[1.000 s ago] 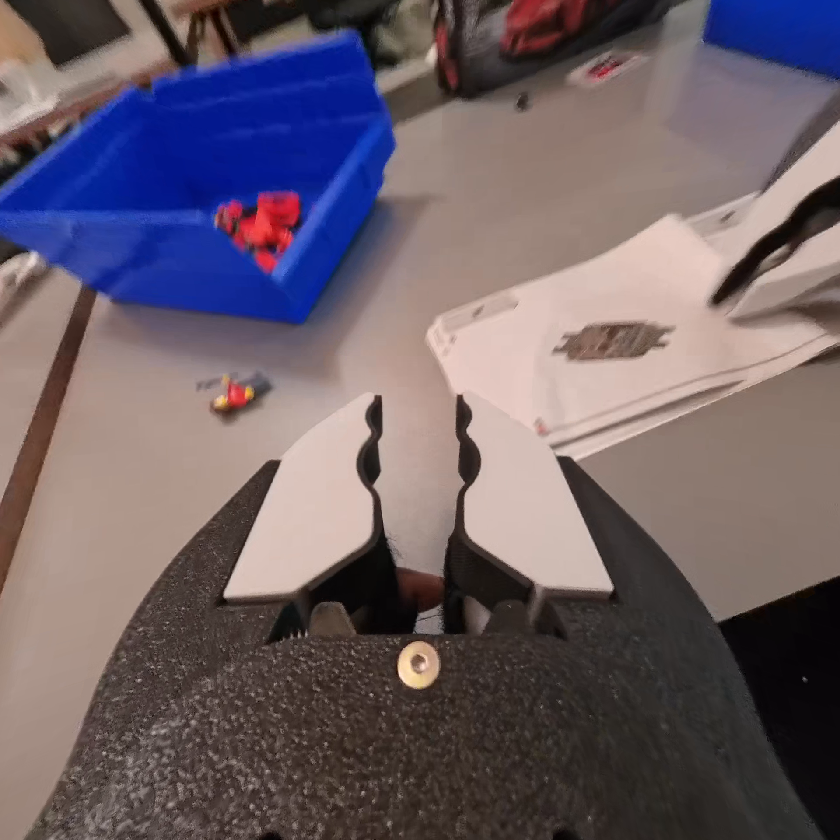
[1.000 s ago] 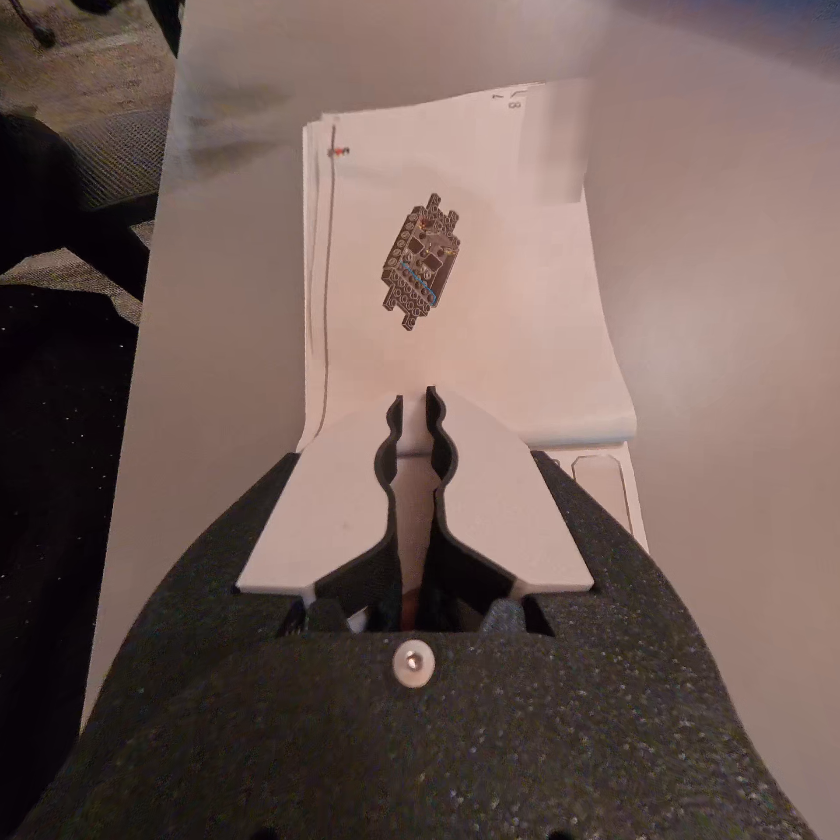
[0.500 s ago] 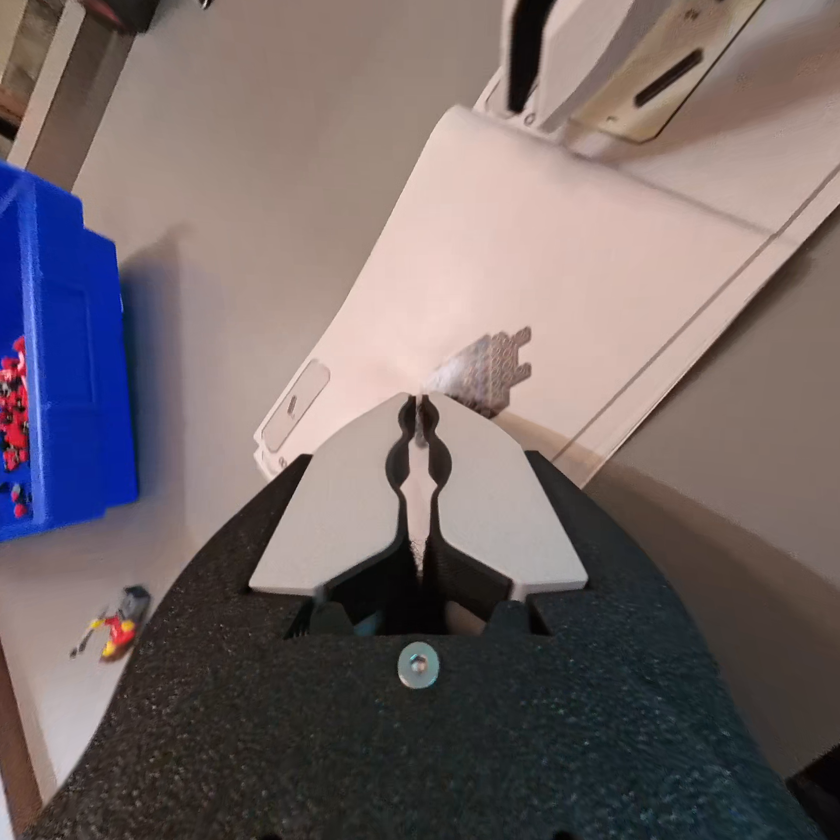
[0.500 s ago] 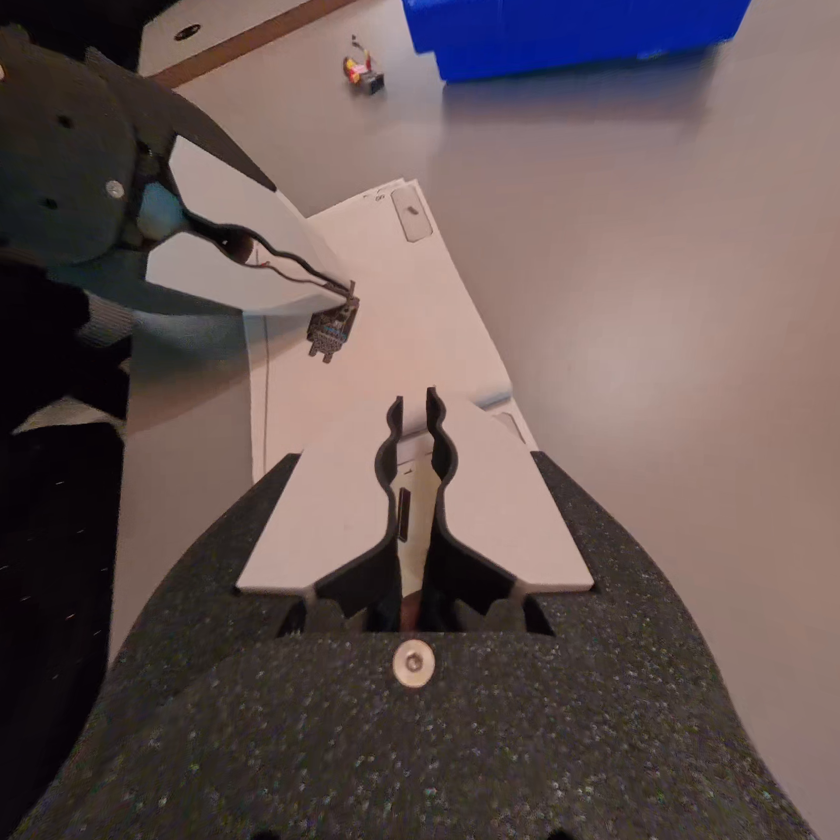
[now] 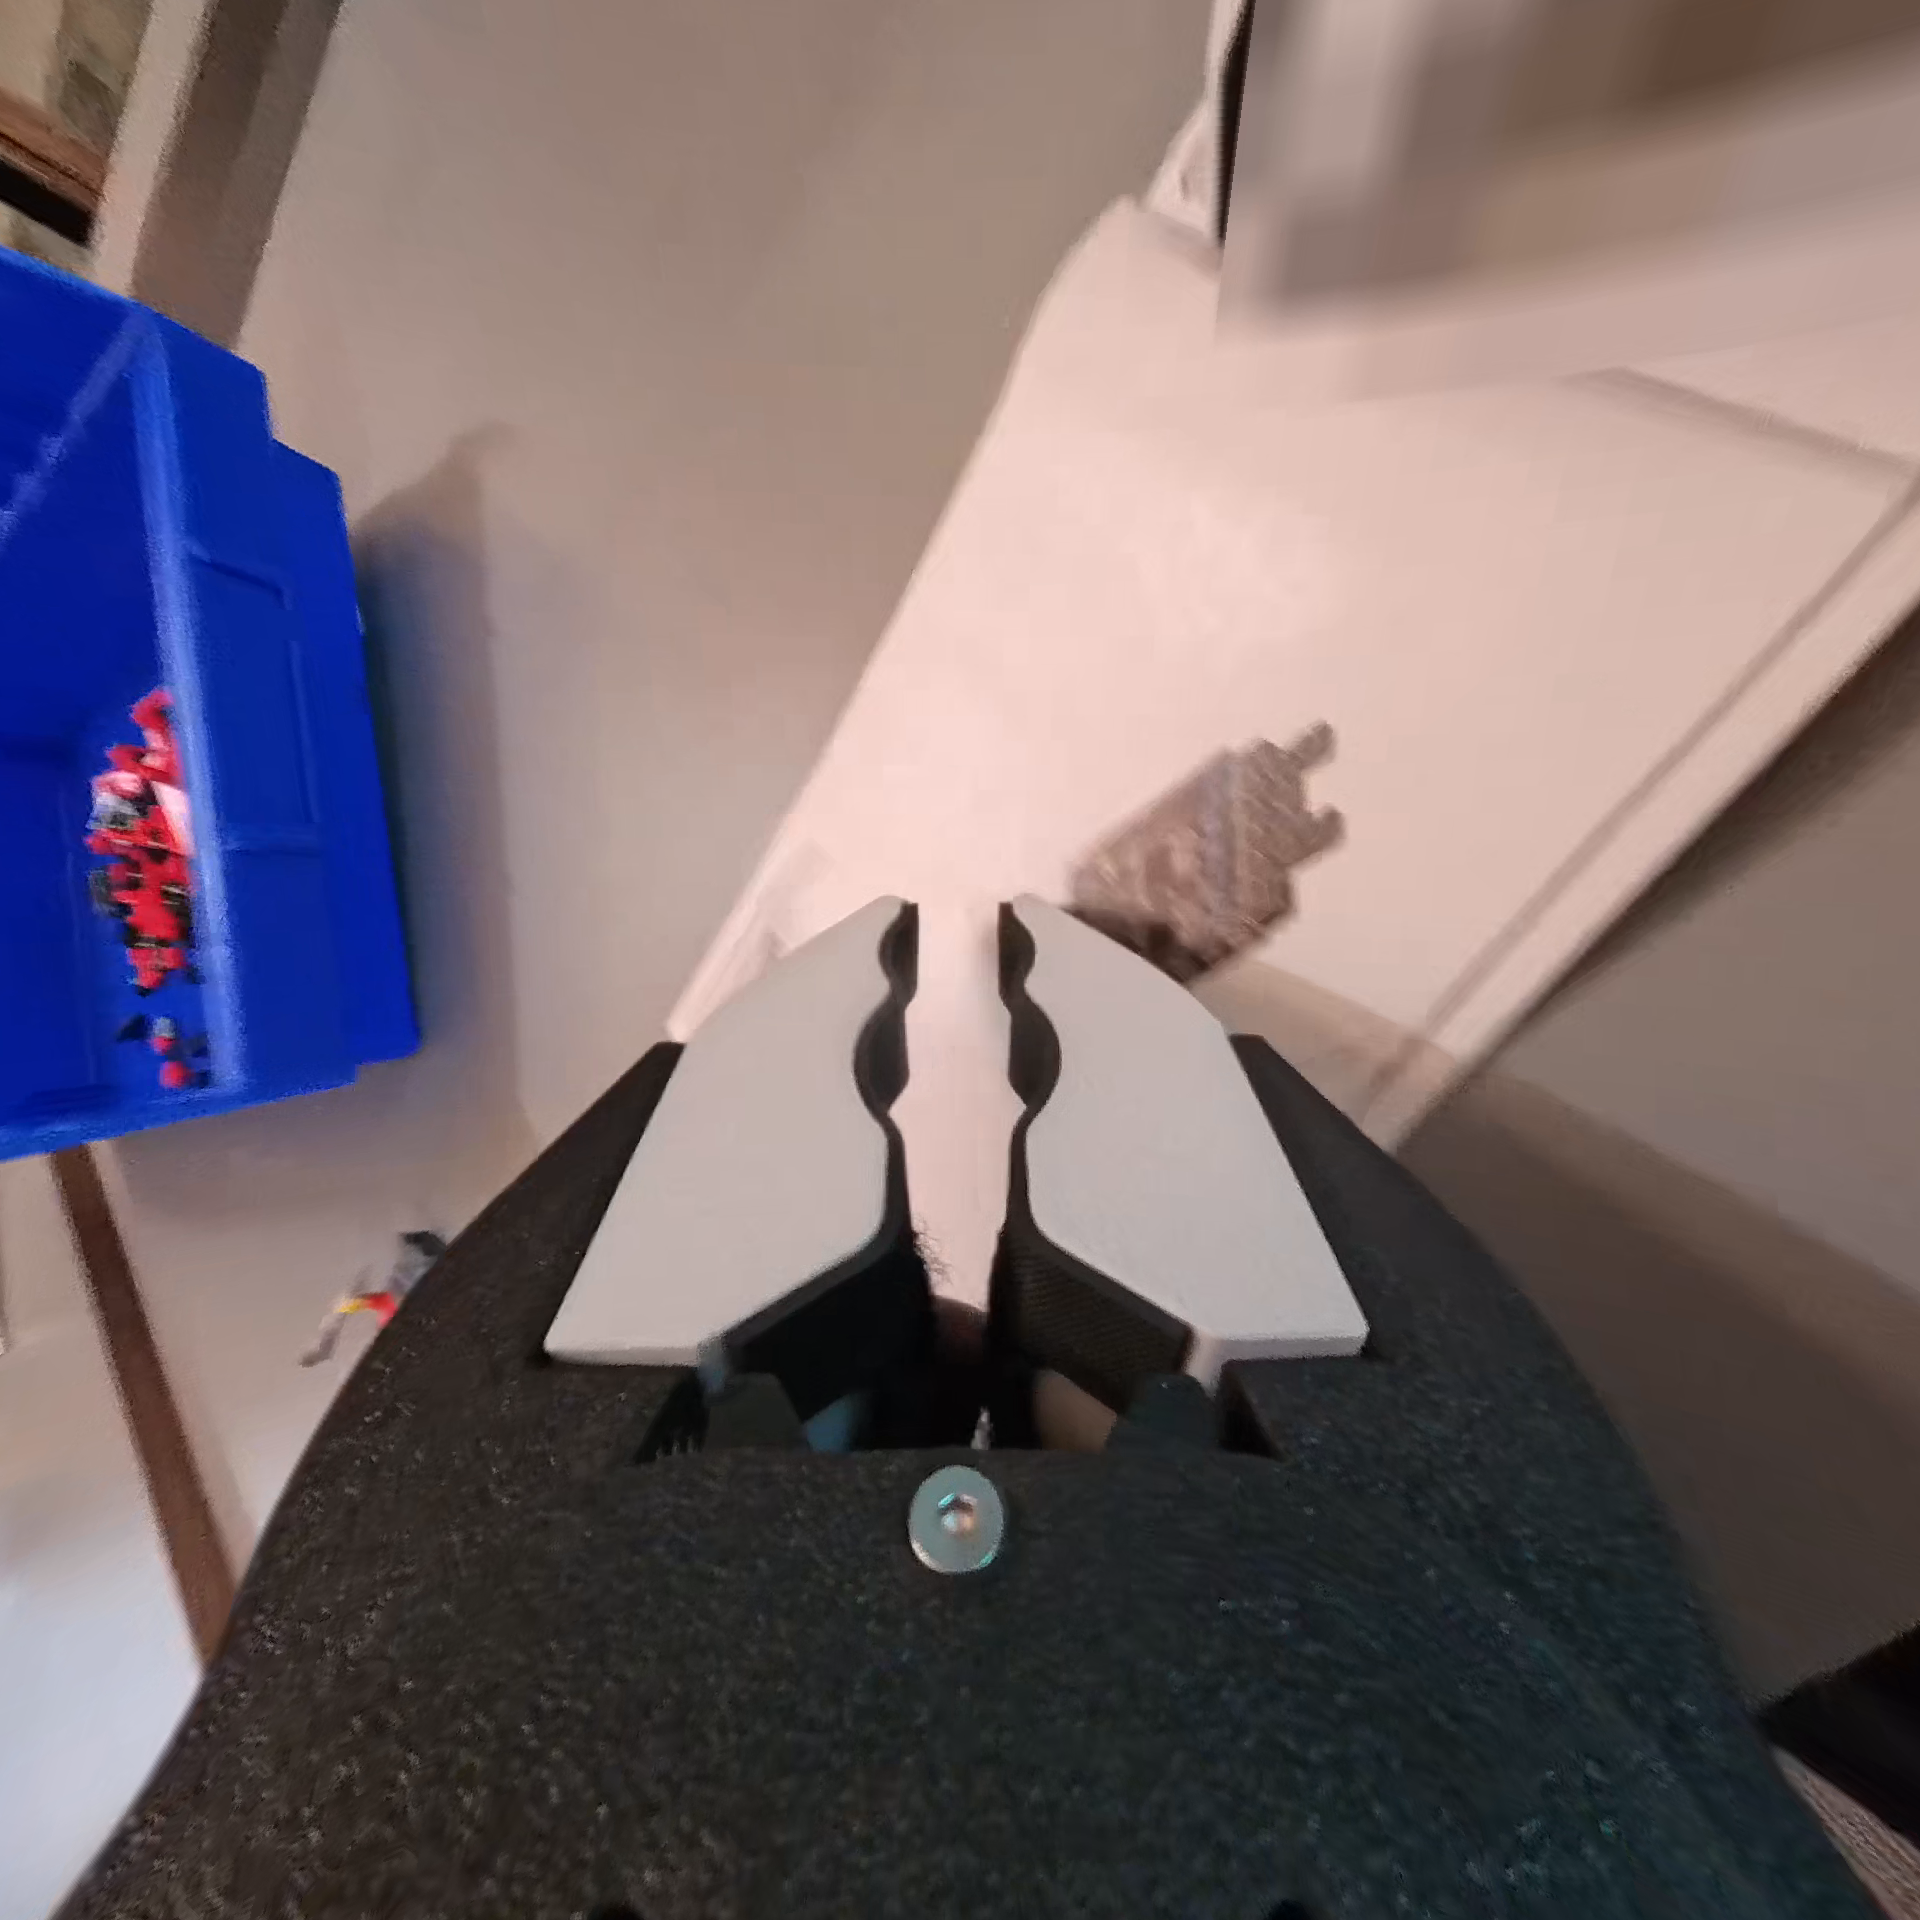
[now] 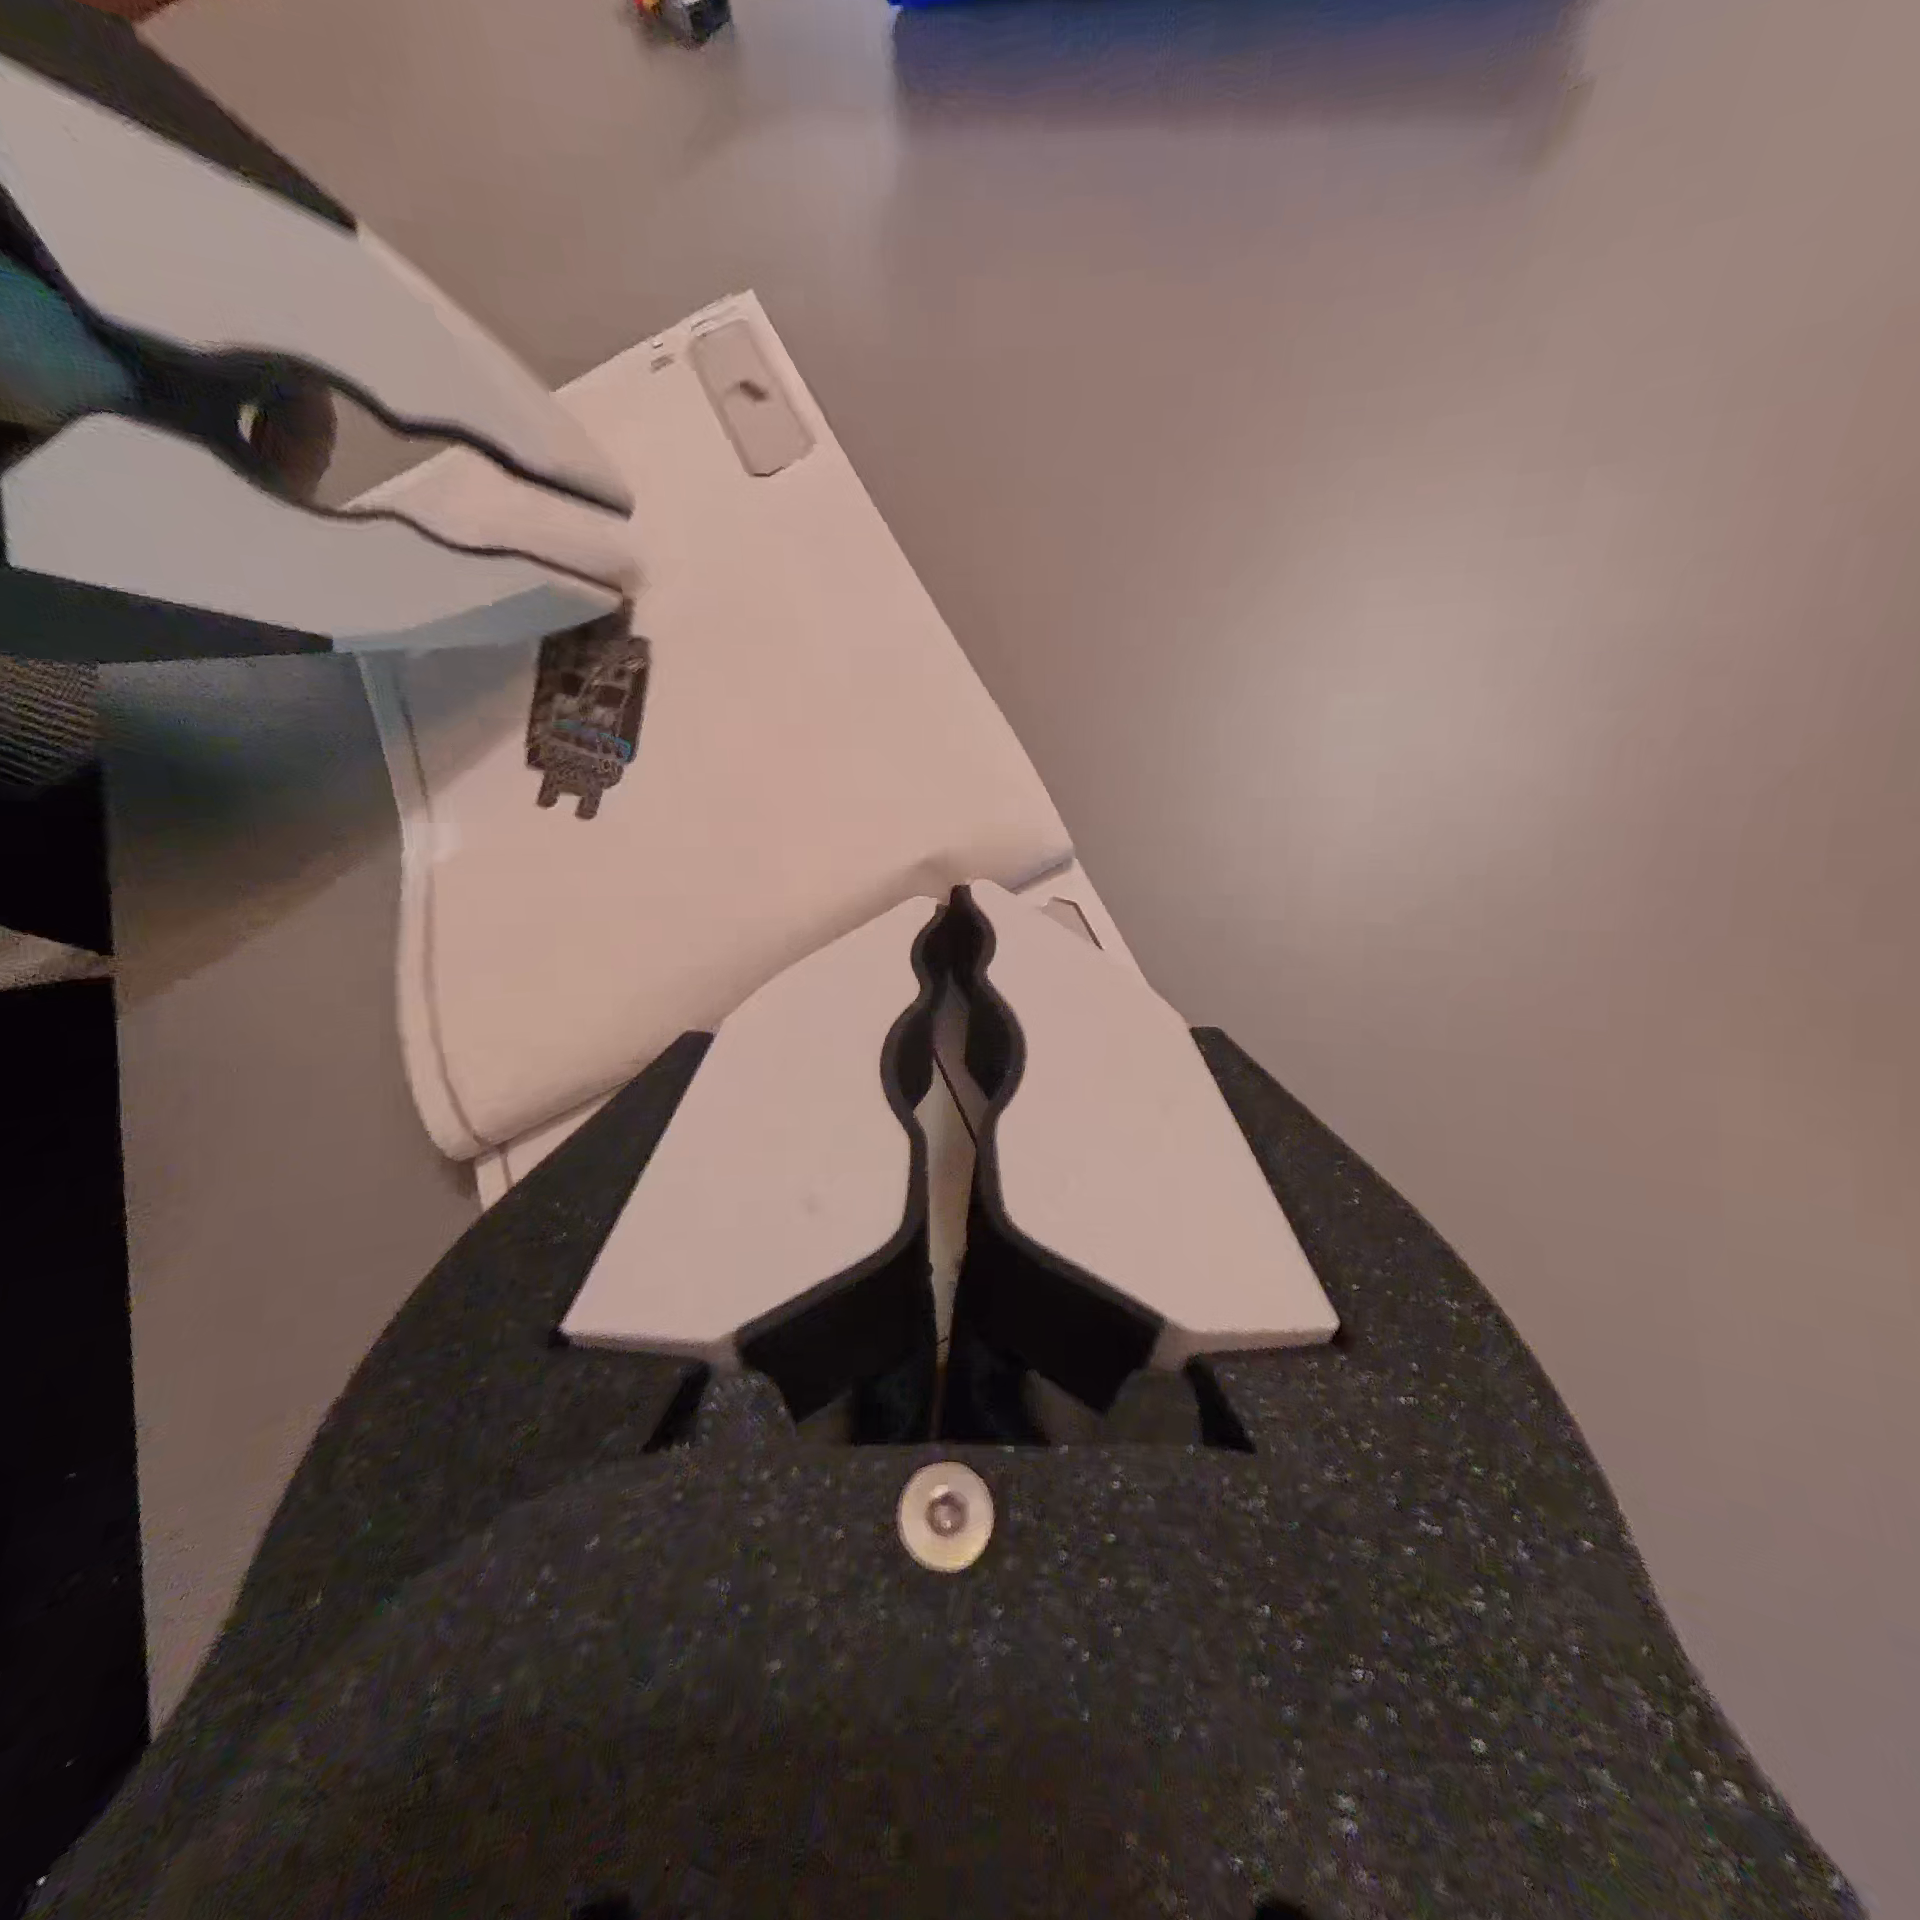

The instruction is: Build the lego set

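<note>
A white instruction booklet [image 5: 1195, 540] lies open on the grey table, with a printed picture of a dark grey model [image 5: 1216, 842] on its page. My left gripper [image 5: 958, 914] is slightly open and empty, low over the page just left of that picture. In the right wrist view the booklet [image 6: 790, 748] and picture [image 6: 587, 717] show too, with the left gripper [image 6: 623, 551] above the picture. My right gripper [image 6: 961, 899] is shut on the near edge of the booklet page, and paper shows between its fingers.
A blue bin [image 5: 260, 644] with several red lego pieces [image 5: 145, 831] stands left of the booklet. A small red, yellow and grey lego assembly [image 5: 364, 1299] lies on the table near the bin; it also shows in the right wrist view [image 6: 686, 12]. The table edge is on the left [image 6: 135, 1143]. The tips of one gripper are about 11 centimetres away from the tips of the other.
My left gripper has gone from shut to slightly open over the page. My right gripper has closed from a narrow gap onto the page edge.
</note>
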Available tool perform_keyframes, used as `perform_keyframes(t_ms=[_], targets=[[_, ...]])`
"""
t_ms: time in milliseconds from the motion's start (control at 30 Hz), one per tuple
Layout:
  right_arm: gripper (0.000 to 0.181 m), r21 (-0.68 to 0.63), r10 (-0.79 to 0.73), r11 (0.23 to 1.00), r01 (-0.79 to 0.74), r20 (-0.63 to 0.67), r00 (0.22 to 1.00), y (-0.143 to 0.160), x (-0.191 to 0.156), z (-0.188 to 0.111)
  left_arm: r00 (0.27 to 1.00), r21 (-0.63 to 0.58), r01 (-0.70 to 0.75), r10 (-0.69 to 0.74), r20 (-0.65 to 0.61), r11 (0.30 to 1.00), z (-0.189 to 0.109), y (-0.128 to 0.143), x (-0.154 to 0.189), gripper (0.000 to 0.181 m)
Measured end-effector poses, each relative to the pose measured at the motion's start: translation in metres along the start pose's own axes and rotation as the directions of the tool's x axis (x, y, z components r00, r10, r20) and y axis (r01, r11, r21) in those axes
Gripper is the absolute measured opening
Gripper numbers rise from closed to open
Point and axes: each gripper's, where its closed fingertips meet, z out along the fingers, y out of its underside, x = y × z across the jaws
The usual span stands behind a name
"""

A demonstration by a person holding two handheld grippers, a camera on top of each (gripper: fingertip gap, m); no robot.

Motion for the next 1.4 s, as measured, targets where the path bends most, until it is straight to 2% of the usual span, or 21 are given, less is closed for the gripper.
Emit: perform_keyframes(t_ms=[67, 133, 200, 267, 367, 600, 700, 767, 800, 900, 1000, 1400], targets=[[0.0, 0.0, -0.013, 1.0, 0.013, -0.009, 1.0, 0.0, -0.001, 0.001, 1.0, 0.074, -0.002, -0.001, 0.03, 0.997, -0.005, -0.023, -0.006, 0.014], [0.001, -0.001, -0.012, 1.0, 0.012, -0.01, 1.0, 0.0, 0.0, 0.001, 1.0, 0.188, 0.0, 0.001, -0.008, 0.982, -0.008, -0.055, 0.002, 0.014], [0.0, -0.002, -0.017, 1.0, 0.017, -0.007, 1.0, 0.0, -0.001, 0.001, 0.987, 0.323, 0.006, 0.046, -0.153, 0.946, -0.007, -0.088, 0.032, 0.013], [0.0, -0.003, -0.02, 1.0, 0.02, -0.011, 1.0, 0.0, -0.001, 0.001, 0.963, 0.341, 0.034, 0.061, -0.263, 0.939, 0.003, -0.101, 0.052, 0.009], [0.0, -0.005, -0.013, 1.0, 0.013, -0.007, 1.0, 0.001, -0.001, 0.001, 0.941, 0.237, -0.048, 0.123, -0.315, 0.97, 0.021, -0.08, 0.061, 0.003], [0.0, 0.001, 0.033, 0.999, -0.033, 0.044, 0.998, 0.0, -0.002, 0.0, 0.863, 0.263, 0.155, -0.001, -0.506, 0.952, 0.018, -0.059, 0.056, 0.0], [0.0, 0.08, 0.04, 0.995, -0.061, 0.248, 0.968, -0.009, -0.023, -0.012, 0.854, 0.259, 0.163, -0.004, -0.521, 0.952, 0.018, -0.058, 0.056, 0.0], [0.0, -0.019, 0.088, 0.996, -0.088, 0.406, 0.91, 0.005, -0.047, -0.017, 0.862, 0.268, 0.15, 0.007, -0.508, 0.952, 0.018, -0.058, 0.056, 0.0], [0.0, -0.081, 0.105, 0.994, -0.078, 0.43, 0.897, 0.014, -0.054, -0.016, 0.868, 0.274, 0.14, 0.016, -0.497, 0.951, 0.018, -0.058, 0.056, 0.0], [0.0, -0.12, 0.082, 0.992, -0.037, 0.402, 0.912, 0.017, -0.058, -0.008, 0.884, 0.292, 0.111, 0.04, -0.466, 0.95, 0.018, -0.058, 0.056, 0.0], [0.0, -0.156, 0.136, 0.984, -0.081, 0.387, 0.912, 0.016, -0.054, -0.003, 0.885, 0.295, 0.107, 0.044, -0.463, 0.95, 0.017, -0.057, 0.056, 0.0], [0.0, -0.073, 0.287, 0.958, -0.277, 0.219, 0.933, -0.009, 0.003, 0.013, 0.895, 0.302, 0.094, 0.052, -0.443, 0.949, 0.018, -0.057, 0.054, 0.0]])
